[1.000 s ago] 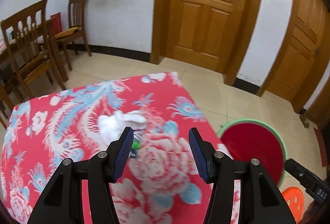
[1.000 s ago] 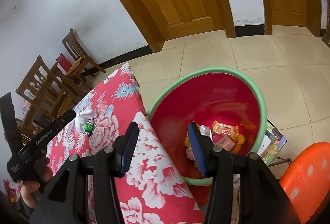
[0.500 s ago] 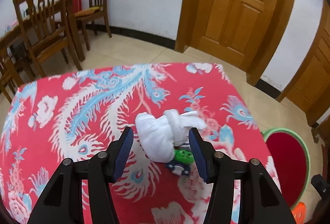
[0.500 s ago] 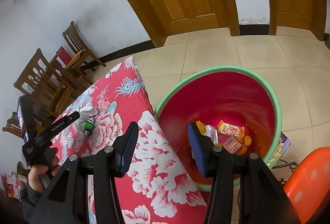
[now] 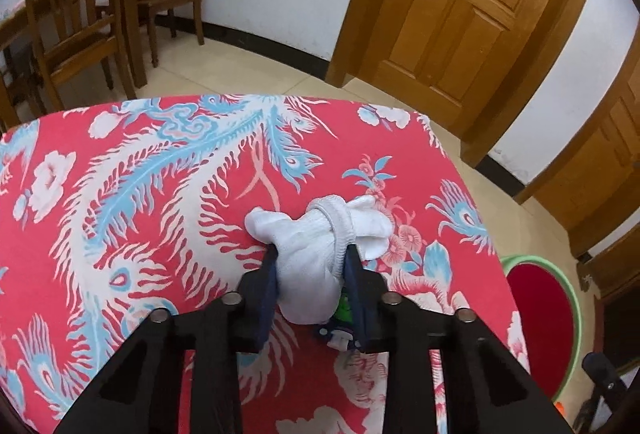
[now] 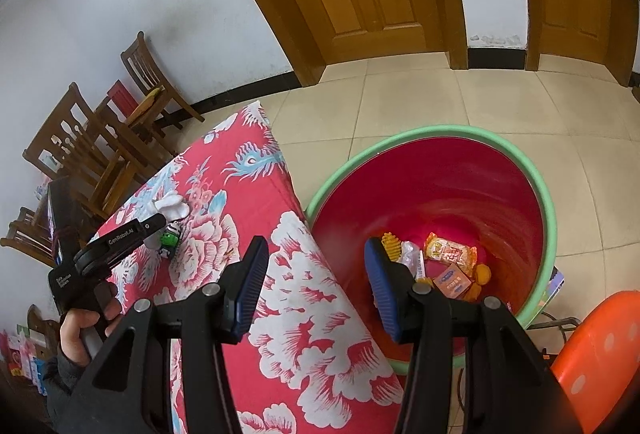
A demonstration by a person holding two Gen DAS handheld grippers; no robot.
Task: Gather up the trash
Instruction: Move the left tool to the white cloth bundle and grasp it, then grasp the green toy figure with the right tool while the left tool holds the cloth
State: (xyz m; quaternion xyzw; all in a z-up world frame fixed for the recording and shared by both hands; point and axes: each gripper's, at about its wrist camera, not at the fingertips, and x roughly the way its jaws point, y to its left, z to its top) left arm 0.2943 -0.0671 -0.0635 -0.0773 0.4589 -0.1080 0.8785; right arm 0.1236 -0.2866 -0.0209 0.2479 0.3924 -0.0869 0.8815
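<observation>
A bundled white sock [image 5: 320, 230] lies on the red floral tablecloth [image 5: 160, 174]. My left gripper [image 5: 312, 254] has its jaws closing on it, and both blue pads press its sides. A small green and white wrapper [image 5: 345, 308] lies right beside the sock, under the right finger. The right wrist view shows the same sock [image 6: 170, 204], wrapper [image 6: 170, 238] and left gripper [image 6: 154, 224], held by a hand. My right gripper [image 6: 316, 246] hangs open and empty over the table's edge, next to the red basin with a green rim [image 6: 548, 202], which holds several snack wrappers [image 6: 450, 254].
The basin [image 5: 576, 318] stands on the tiled floor by the table's right side. An orange stool [image 6: 600, 346] sits beside it. Wooden chairs [image 5: 76, 14] and a table stand at the far left wall. Wooden doors [image 5: 452, 14] are behind.
My left gripper moved forward and down over the table to the white sock, then its jaws came together around it. The right gripper has barely moved and stays open.
</observation>
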